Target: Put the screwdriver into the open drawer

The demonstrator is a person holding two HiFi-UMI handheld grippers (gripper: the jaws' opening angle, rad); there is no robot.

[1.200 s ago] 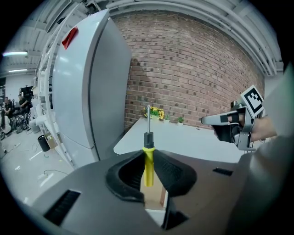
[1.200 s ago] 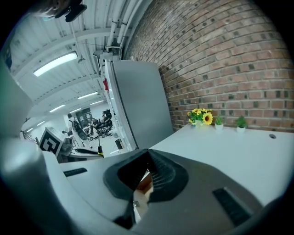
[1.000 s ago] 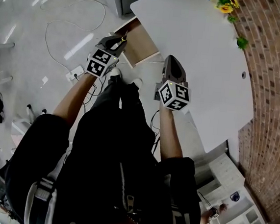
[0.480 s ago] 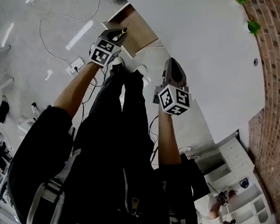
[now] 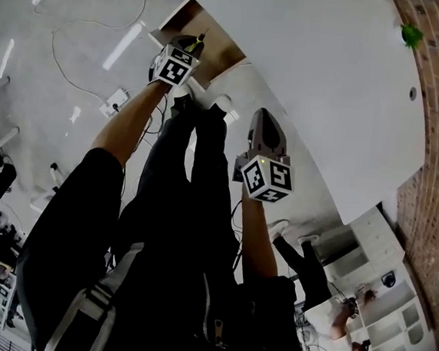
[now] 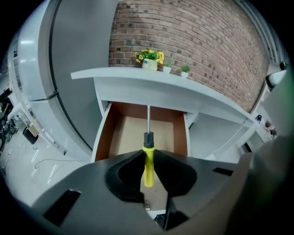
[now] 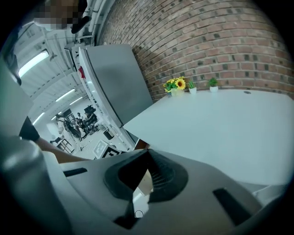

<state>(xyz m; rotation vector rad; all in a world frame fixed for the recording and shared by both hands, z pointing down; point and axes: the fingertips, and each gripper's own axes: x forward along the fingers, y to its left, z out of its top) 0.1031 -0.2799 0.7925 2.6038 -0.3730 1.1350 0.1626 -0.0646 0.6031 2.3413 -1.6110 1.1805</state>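
Screwdriver clamped in left gripper, held over open drawer.
Left jaws pinch the yellow handle. Black collar and steel shaft stick out toward 12 o'clock, tip lined up with the drawer's back wall; not lying in the drawer. Right gripper jaws closed tip to tip, nothing between, beside the white tabletop. Markings: black-and-white square markers on each gripper's cube. Around: flower pot at 12 on the tabletop, brick wall at 1-2, cable on floor at 10 in head view. Tabletop overhangs the drawer's rear.
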